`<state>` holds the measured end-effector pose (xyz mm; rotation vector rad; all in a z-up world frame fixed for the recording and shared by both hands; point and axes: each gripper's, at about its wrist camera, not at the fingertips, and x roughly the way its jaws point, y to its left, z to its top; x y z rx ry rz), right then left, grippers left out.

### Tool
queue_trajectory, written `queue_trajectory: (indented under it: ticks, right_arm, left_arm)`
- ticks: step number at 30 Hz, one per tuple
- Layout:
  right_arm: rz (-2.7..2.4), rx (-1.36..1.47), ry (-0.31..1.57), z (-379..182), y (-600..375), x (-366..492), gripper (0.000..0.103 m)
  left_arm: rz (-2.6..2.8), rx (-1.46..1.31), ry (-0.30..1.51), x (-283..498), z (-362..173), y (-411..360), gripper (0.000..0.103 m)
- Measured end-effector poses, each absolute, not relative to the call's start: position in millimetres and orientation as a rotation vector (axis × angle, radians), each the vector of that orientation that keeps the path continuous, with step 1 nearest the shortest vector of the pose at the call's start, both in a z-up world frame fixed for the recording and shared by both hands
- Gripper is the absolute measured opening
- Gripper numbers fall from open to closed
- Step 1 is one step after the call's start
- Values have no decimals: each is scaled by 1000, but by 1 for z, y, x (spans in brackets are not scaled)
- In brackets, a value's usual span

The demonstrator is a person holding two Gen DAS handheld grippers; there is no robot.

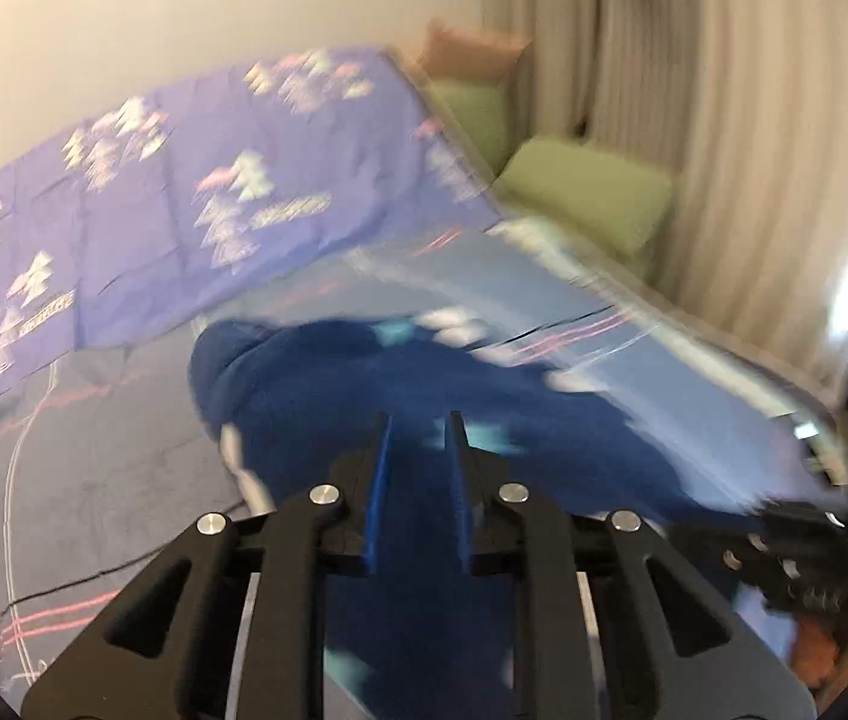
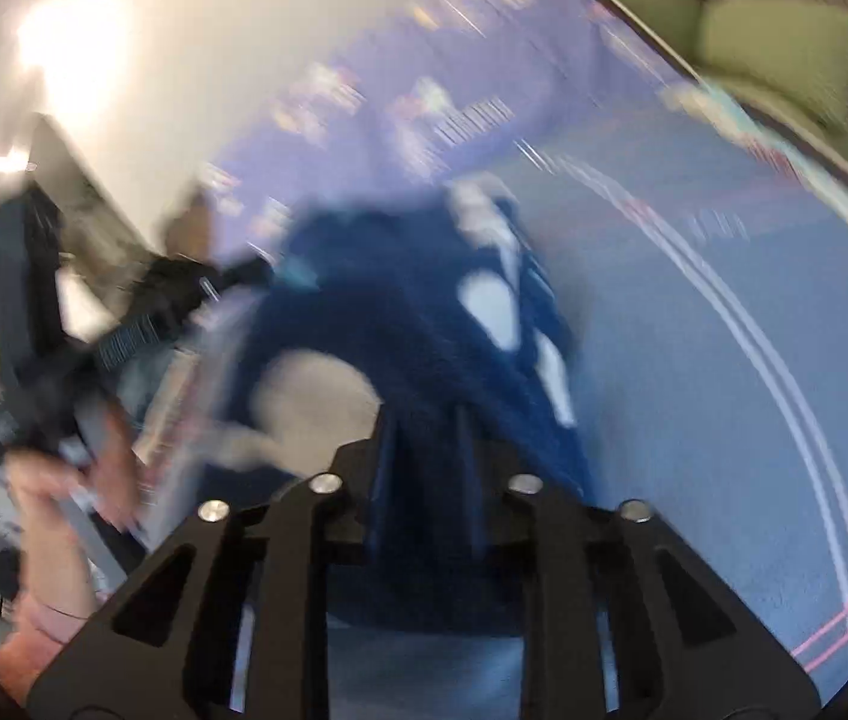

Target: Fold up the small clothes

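Note:
A dark blue fleece garment with pale patches lies bunched on the blue blanket. In the left wrist view my left gripper has its jaws nearly together with the garment's fabric pinched between them. The right wrist view is blurred, and there my right gripper also stands narrow, with the same garment caught between its fingers and hanging below them. A person's hand holds the left gripper's handle at the left of that view.
A purple sheet with white tree prints covers the far part of the bed. Green cushions sit beyond the bed's far corner, beside a pale curtain. The blanket stretches to the right with white and pink stripes.

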<state>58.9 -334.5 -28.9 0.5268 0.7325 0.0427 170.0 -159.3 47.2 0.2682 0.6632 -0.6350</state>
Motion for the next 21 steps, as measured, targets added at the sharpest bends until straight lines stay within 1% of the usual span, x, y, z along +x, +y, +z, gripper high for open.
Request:
queue_trajectory:
  ticks: [2, 3, 4, 7, 12, 14, 15, 18, 20, 21]
  right_arm:
    - [49, 465, 713, -39, -330, 60, 18]
    - [53, 442, 714, -43, -330, 63, 18]
    - [44, 429, 722, -42, -328, 64, 18]
    - [42, 416, 746, -43, -328, 67, 18]
    - [79, 429, 737, -37, -334, 66, 18]
    - [60, 407, 721, -20, -332, 62, 21]
    - [56, 371, 695, -10, -329, 59, 24]
    - [71, 216, 607, 26, -312, 65, 25]
    - [89, 197, 587, 41, -306, 82, 25]
    - [108, 222, 587, 45, -306, 95, 28]
  left_arm:
    - [-624, 340, 726, 193, 8, -169, 17]
    - [-611, 359, 723, 198, -12, -172, 17]
    - [-602, 345, 702, 196, -16, -173, 16]
    - [-575, 367, 685, 187, -11, -174, 14]
    - [-605, 319, 687, 187, -2, -163, 14]
    - [-615, 285, 674, 183, 8, -157, 17]
    - [-629, 253, 671, 182, 16, -151, 17]
    - [-659, 164, 668, 188, 34, -138, 18]
    - [-642, 148, 653, 200, 42, -136, 18]
    - [-634, 132, 655, 210, 45, -135, 18]
